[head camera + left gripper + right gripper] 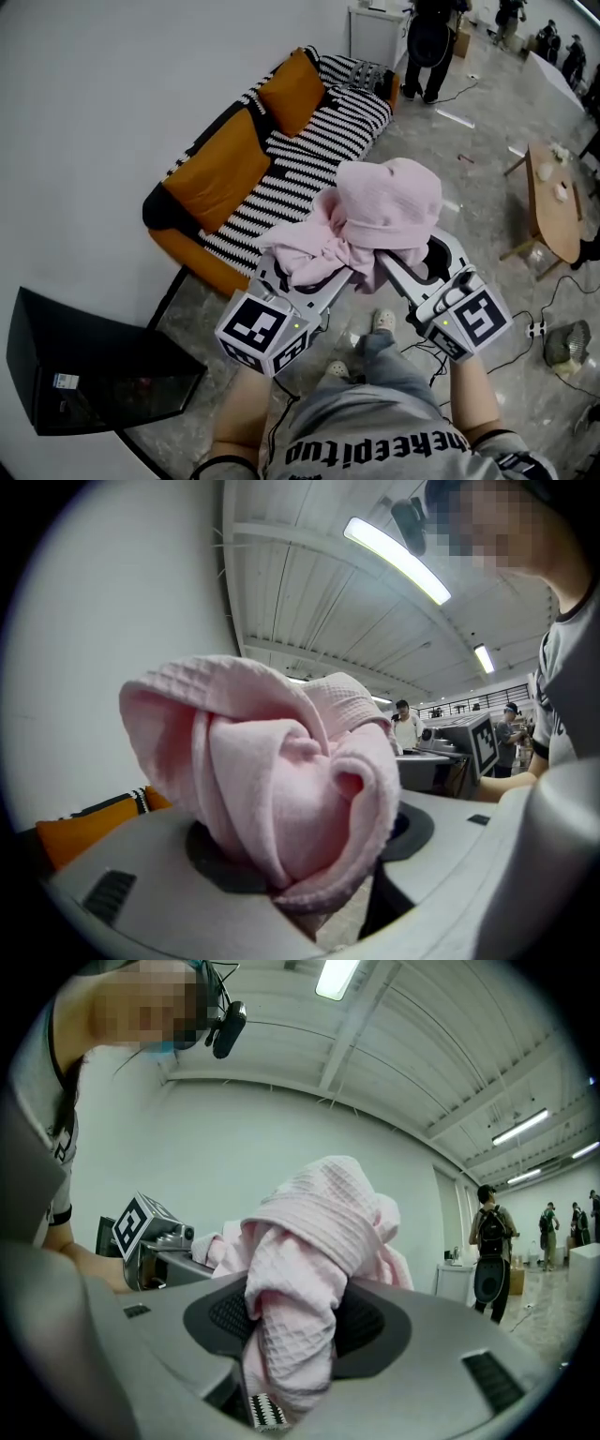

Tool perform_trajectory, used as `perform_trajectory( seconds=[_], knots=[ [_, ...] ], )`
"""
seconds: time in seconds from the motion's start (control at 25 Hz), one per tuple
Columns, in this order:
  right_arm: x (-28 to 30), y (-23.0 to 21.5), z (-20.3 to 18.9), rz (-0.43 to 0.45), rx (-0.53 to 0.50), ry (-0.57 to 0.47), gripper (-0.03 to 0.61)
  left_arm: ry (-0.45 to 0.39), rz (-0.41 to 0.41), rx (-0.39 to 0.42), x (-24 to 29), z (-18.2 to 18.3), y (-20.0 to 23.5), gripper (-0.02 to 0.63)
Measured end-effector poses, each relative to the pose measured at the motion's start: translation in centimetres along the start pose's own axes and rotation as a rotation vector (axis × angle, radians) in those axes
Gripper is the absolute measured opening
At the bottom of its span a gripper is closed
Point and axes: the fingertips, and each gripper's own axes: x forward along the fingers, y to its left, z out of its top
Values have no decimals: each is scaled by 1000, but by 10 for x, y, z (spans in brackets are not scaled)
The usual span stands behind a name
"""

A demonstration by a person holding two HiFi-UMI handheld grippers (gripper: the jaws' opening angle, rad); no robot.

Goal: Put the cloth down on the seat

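Holding the pink cloth [375,220] bunched in the air, my left gripper [323,274] and right gripper [394,267] each pinch a fold of it between closed jaws. The striped sofa seat [309,159] lies well ahead and below. Nothing is laid down yet; carrying over and lowering remain, I judge.

**Pink cloth, striped sofa**

Your cloth [384,211] is pale pink all over, with a fine waffle weave. Your left gripper [323,274] and right gripper [398,267] are light grey, and each bears black-and-white square markers. The seat [309,164] of the sofa is striped black and white, and its cushions [225,169] are plain orange. The floor [469,122] is mottled grey, the side table [548,202] is tan wood and the wall [112,84] is white.
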Motion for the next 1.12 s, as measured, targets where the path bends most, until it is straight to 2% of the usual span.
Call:
perform_trajectory(
  seconds=[0.28, 1.12],
  knots=[
    [26, -40, -5, 28, 1, 11, 229, 10, 34, -3, 37, 4, 26, 296],
    [81, -233, -4, 178, 20, -25, 224, 1, 194, -16, 219, 38, 77, 296]
  ],
)
